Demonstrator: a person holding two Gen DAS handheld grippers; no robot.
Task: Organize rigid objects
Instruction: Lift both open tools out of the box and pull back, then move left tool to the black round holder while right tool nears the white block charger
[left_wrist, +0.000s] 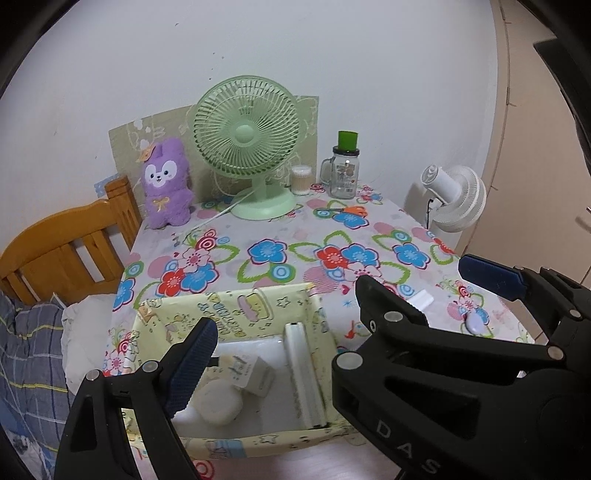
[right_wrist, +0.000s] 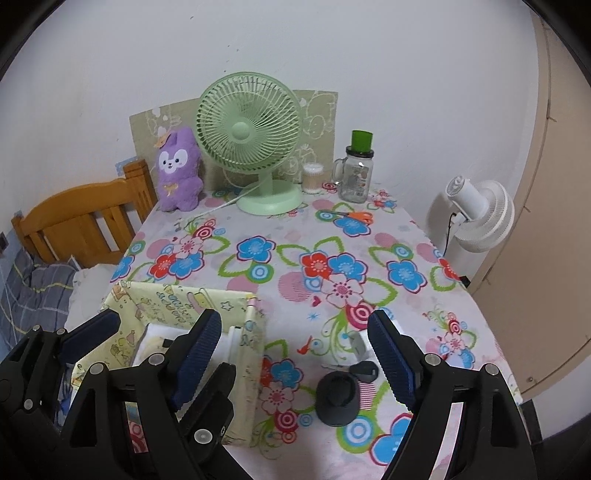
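Both tools hang released: our left tool (left_wrist: 321, 339) above the yellow box (left_wrist: 258, 306), our right tool (right_wrist: 295, 358) above a black round gadget (right_wrist: 338, 402) on the tabletop (right_wrist: 369, 236). We judge it light, stiff, perhaps slick; we would pinch across its rounded sides.

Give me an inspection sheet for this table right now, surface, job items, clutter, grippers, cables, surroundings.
Surface: floral tablecloth, covered table.
Job's things: yellow box holding white items; black round object, black key outside it.
Clutter: green fan, purple plush, jar, scissors, cotton swabs.
Grippers: left gripper open, empty; right gripper open, empty.
Cables: fan's white cord.
Surroundings: wooden bed, white standing fan.
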